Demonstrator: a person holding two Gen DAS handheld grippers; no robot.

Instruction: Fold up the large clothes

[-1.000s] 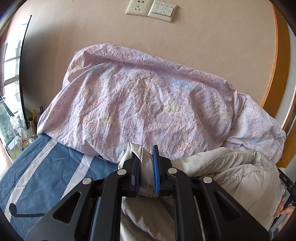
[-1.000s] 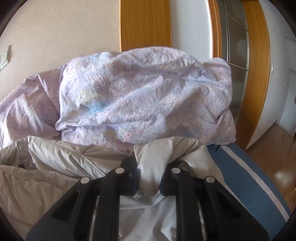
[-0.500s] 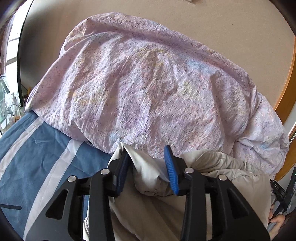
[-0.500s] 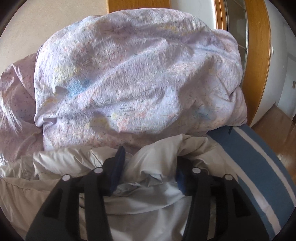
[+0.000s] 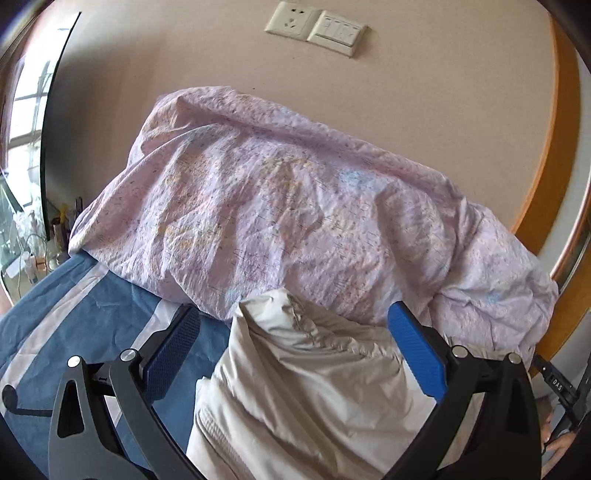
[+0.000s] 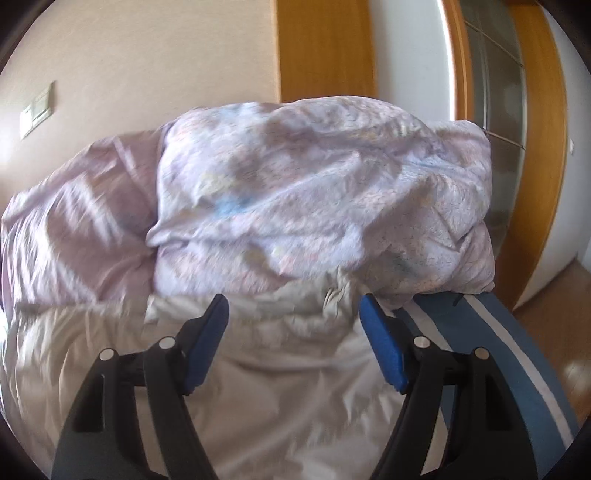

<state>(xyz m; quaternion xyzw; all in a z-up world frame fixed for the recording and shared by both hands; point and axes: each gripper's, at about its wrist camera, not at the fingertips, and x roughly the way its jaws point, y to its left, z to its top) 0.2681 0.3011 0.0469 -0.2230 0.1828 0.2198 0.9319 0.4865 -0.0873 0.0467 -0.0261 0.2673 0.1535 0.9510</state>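
Observation:
A beige padded jacket (image 5: 314,387) lies on the blue striped bed sheet (image 5: 74,332), its far edge against a heaped lilac quilt (image 5: 295,221). My left gripper (image 5: 295,325) hangs over the jacket's left corner with its jaws opening wide; the cloth lies between the blue pads without touching them. In the right wrist view the same jacket (image 6: 277,369) spreads below my right gripper (image 6: 293,314), whose jaws are also opening, pads clear of the fabric. The jacket's right edge bunches under the quilt (image 6: 314,203).
A beige wall with a socket and switch plate (image 5: 317,26) rises behind the quilt. A wooden door frame (image 6: 325,48) and wood floor (image 6: 554,332) lie to the right. A cluttered side table (image 5: 33,251) stands at the far left. A person's hand (image 5: 557,443) shows at the lower right.
Both grippers were shut on folds of the jacket a second ago; both have let go and their jaws now stand wide. The released fabric has settled onto the bed.

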